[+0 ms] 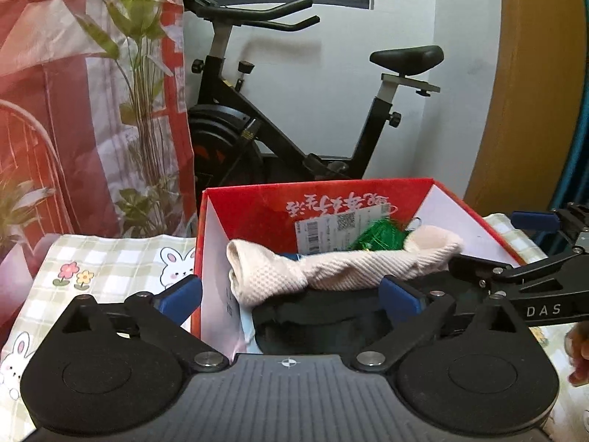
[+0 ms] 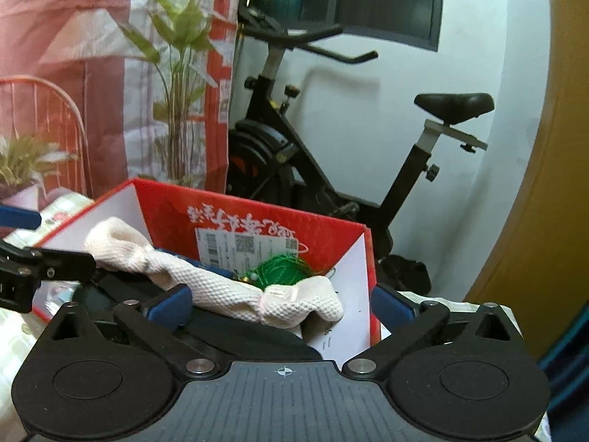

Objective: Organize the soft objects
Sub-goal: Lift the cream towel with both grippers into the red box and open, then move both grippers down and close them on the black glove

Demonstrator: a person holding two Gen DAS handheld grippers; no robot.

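A cream knitted sock (image 1: 342,267) lies across the top of a black soft item (image 1: 324,316) inside a red cardboard box (image 1: 257,202). A green tinsel bundle (image 1: 379,235) sits behind the sock. My left gripper (image 1: 291,298) is open, its blue pads straddling the box's near left wall, empty. In the right wrist view the sock (image 2: 235,291) drapes over the black item (image 2: 235,328) in the box (image 2: 257,217). My right gripper (image 2: 281,307) is open and empty, its pads either side of the sock's near end. It shows at the right of the left wrist view.
The box stands on a checked tablecloth with rabbit prints (image 1: 110,258). An exercise bike (image 1: 279,110) stands against the white wall behind. A red printed curtain (image 1: 73,92) hangs at the left. A wooden door (image 1: 533,73) is at the right.
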